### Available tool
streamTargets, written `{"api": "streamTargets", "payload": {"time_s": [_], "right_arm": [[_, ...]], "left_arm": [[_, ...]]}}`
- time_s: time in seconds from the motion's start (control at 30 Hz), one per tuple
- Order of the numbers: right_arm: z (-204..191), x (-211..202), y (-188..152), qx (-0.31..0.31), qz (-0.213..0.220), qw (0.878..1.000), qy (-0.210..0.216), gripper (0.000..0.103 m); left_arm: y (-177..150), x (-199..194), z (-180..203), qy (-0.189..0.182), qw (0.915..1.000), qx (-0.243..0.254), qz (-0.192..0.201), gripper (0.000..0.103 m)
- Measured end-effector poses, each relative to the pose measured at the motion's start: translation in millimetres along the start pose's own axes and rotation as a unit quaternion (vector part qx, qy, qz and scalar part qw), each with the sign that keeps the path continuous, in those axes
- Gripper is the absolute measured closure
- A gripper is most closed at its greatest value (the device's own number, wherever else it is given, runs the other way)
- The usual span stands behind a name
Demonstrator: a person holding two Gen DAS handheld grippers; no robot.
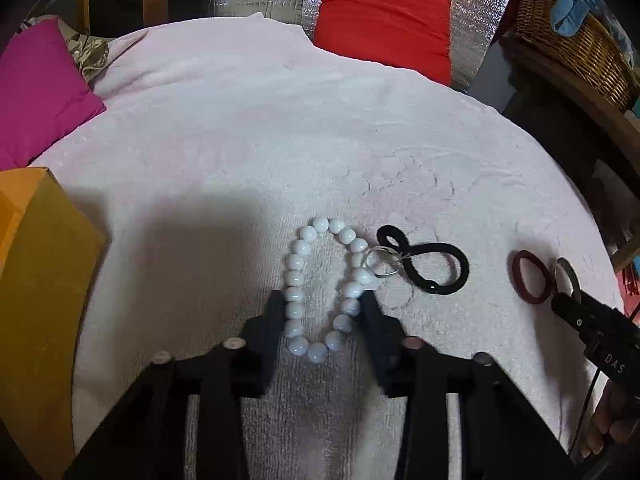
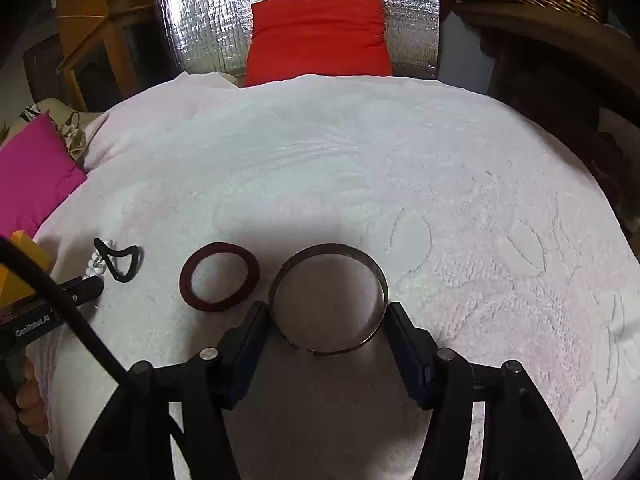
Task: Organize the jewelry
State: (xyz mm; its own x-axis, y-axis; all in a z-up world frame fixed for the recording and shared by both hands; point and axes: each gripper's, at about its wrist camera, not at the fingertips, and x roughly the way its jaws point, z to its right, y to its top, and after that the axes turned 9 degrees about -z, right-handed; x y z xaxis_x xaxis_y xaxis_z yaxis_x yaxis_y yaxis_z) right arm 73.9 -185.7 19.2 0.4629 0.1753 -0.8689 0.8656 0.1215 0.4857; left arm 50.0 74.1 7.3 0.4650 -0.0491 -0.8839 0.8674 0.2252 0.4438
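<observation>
Straddling the white bead bracelet (image 1: 320,292), the left gripper (image 1: 322,312), marked "GenRobot.AI", gapes; the right gripper (image 2: 326,324), marked "DAS", brackets the metal bangle (image 2: 329,298), unclamped.

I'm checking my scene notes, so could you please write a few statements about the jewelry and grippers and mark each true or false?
1. The left hand-held gripper straddles the white bead bracelet. True.
2. The right hand-held gripper is shut on the maroon ring. False: it is open around the metal bangle; the maroon ring lies to the bangle's left.
3. The black hair tie lies in the yellow box. False: it lies on the towel.
4. A small silver ring lies between beads and hair tie. True.
</observation>
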Motion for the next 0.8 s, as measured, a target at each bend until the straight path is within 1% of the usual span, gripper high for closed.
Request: {"api": "streamTargets", "payload": {"time_s": [0.03, 0.1, 0.27, 0.4, 0.47, 0.57, 0.67, 0.7, 0.73, 0.77, 0.8], "right_arm": [[1, -1, -1, 0.002, -0.001, 1.0, 0.002, 0.041], [6, -5, -4, 0.006, -0.003, 1.0, 0.006, 0.041], [18, -14, -8, 0.021, -0.003, 1.0, 0.012, 0.041], [27, -25, -13, 0.03, 0.004, 0.999, 0.02, 0.041], [31, -32, -17, 0.029, 0.009, 0.999, 0.021, 0.041], [35, -40, -22, 0.029, 0.014, 0.999, 0.022, 0.041], [36, -47, -25, 0.028, 0.021, 0.999, 0.021, 0.041], [36, -50, -26, 0.028, 0.023, 0.999, 0.023, 0.049], [36, -52, -25, 0.026, 0.022, 0.999, 0.025, 0.08], [35, -52, -26, 0.028, 0.013, 0.999, 0.027, 0.082], [35, -53, -27, 0.031, 0.012, 0.999, 0.03, 0.082]], "left_arm": [[-1, -1, 0, 0.0, 1.0, -0.001, 0.0, 0.077], [0, -2, 1, 0.003, 1.0, -0.003, -0.002, 0.082], [-3, -7, 2, 0.013, 0.9996, -0.024, -0.01, 0.084], [-11, -19, 1, 0.02, 0.9992, -0.035, -0.004, 0.084], [-14, -30, 4, 0.021, 0.9992, -0.035, 0.006, 0.084], [-21, -47, 11, 0.013, 0.9991, -0.033, 0.024, 0.084], [-29, -64, 25, 0.014, 0.9988, -0.015, 0.045, 0.084], [-30, -68, 29, 0.012, 0.9987, -0.01, 0.049, 0.084], [-33, -73, 33, 0.008, 0.9984, -0.004, 0.055, 0.084], [-34, -76, 35, 0.006, 0.9983, -0.001, 0.058, 0.084], [-36, -78, 37, 0.005, 0.9981, 0.003, 0.061, 0.084]]}}
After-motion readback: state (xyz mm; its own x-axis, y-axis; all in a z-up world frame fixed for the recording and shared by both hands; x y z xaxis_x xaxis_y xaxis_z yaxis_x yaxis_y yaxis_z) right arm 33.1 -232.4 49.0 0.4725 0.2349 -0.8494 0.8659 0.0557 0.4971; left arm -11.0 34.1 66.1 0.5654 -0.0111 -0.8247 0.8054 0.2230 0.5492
